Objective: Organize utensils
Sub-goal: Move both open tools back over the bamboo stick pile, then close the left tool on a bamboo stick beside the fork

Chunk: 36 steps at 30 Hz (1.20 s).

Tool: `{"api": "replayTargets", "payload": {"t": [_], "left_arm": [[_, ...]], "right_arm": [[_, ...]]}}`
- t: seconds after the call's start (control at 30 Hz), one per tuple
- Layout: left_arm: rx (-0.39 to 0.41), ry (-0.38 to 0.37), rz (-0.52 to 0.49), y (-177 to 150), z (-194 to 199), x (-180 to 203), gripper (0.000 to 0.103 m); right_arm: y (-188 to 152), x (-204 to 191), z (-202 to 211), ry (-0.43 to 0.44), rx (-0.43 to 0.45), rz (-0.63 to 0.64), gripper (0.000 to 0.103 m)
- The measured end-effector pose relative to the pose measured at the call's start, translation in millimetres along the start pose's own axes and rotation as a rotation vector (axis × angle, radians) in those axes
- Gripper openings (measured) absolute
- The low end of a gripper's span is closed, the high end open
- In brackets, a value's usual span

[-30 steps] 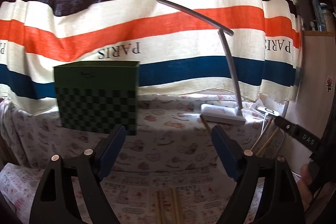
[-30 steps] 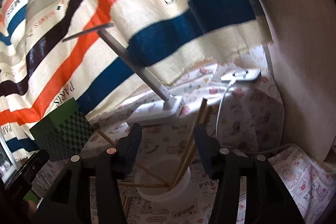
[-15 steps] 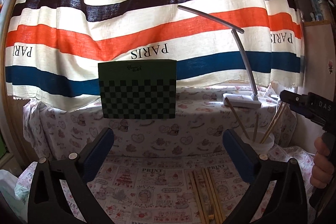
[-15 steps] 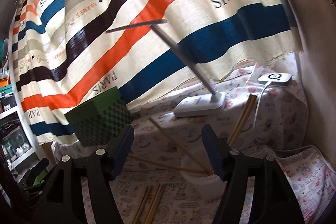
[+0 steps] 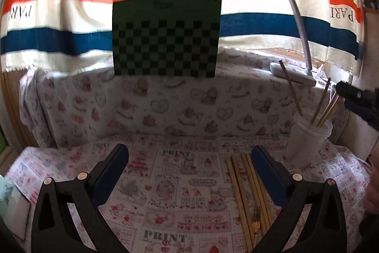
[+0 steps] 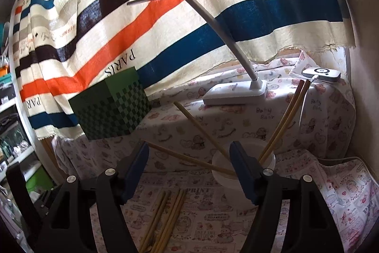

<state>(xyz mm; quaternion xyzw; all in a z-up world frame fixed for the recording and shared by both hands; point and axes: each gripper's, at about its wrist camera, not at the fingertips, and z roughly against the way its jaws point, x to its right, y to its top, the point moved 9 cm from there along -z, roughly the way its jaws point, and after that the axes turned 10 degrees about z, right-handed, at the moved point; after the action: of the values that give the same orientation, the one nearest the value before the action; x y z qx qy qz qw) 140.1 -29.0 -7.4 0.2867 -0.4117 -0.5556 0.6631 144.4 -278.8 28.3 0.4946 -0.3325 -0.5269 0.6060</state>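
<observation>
bamboo chopsticks (image 5: 246,196) lie beside the left gripper (image 5: 189,172), spread wide, empty; right gripper (image 6: 189,167) just opening, empty.

Left wrist view: loose chopsticks (image 5: 246,196) on the table run under the left gripper's right finger (image 5: 270,177) and off the bottom edge, so their near ends and count cannot be told; a small object among them (image 5: 255,222) is too small to identify. The desk lamp (image 5: 296,23) head is cut by the top edge, and the right gripper (image 5: 357,98) and a hand (image 5: 373,189) by the right edge. Right wrist view: the right gripper's right finger (image 6: 244,172) hides part of the white cup (image 6: 222,176); shelf contents at left (image 6: 14,134) are too dim to identify.
</observation>
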Motion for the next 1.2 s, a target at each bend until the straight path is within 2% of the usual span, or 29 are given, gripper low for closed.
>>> {"api": "replayTargets", "payload": {"t": [0.1, 0.17, 0.23, 0.3, 0.4, 0.47, 0.57, 0.67, 0.7, 0.77, 0.93, 0.97, 1.07, 1.17, 1.2], "left_arm": [[-0.074, -0.02, 0.043, -7.2, -9.8, -4.2, 0.103], [-0.117, 0.008, 0.048, -11.5, -15.4, -7.5, 0.103], [-0.17, -0.003, 0.072, -16.8, -20.5, -9.8, 0.103], [-0.189, -0.006, 0.083, -20.4, -24.1, -10.7, 0.103], [-0.199, 0.047, 0.015, -27.6, -27.4, -6.7, 0.103], [-0.199, 0.021, -0.027, -30.9, -24.4, 4.9, 0.103], [-0.249, -0.058, -0.073, -41.9, -19.5, 26.4, 0.102], [-0.331, -0.101, -0.087, -56.5, -19.8, 40.8, 0.086], [-0.362, -0.1, -0.086, -61.9, -21.0, 43.3, 0.077], [-0.421, -0.108, -0.091, -74.1, -21.9, 49.4, 0.069], [-0.546, -0.098, -0.127, -102.0, -21.0, 56.8, 0.039], [-0.57, -0.109, -0.121, -106.1, -19.5, 59.1, 0.039], [-0.614, -0.132, -0.119, -114.3, -13.9, 65.2, 0.027], [-0.618, -0.136, -0.158, -118.4, -9.5, 71.4, 0.024], [-0.613, -0.125, -0.17, -118.8, -9.1, 72.6, 0.02]], "right_arm": [[-10.2, 3.5, -12.7, -0.007, -0.044, -0.006, 0.077], [-15.1, 8.1, -18.4, -0.014, -0.07, -0.02, 0.077], [-17.7, 12.5, -21.1, -0.015, -0.084, -0.039, 0.077], [-18.2, 16.2, -21.9, -0.025, -0.094, -0.051, 0.077], [-24.9, 25.4, -24.1, -0.125, -0.188, -0.042, 0.077], [-24.5, 21.6, -22.5, -0.075, -0.192, -0.069, 0.077], [-28.0, 17.0, -22.3, -0.048, -0.235, -0.08, 0.077], [-32.2, 9.8, -22.7, -0.02, -0.265, -0.08, 0.077], [-33.9, 7.2, -23.3, -0.012, -0.276, -0.075, 0.077], [-38.1, 2.8, -25.4, -0.01, -0.305, -0.056, 0.077], [-49.4, -3.1, -32.5, -0.031, -0.365, -0.004, 0.077], [-52.7, -4.0, -34.6, -0.029, -0.378, -0.005, 0.077], [-60.0, -4.8, -38.3, -0.036, -0.411, 0.006, 0.077], [-61.6, -6.5, -39.4, -0.048, -0.414, 0.032, 0.077], [-61.9, -7.2, -39.2, -0.055, -0.413, 0.04, 0.077]]}}
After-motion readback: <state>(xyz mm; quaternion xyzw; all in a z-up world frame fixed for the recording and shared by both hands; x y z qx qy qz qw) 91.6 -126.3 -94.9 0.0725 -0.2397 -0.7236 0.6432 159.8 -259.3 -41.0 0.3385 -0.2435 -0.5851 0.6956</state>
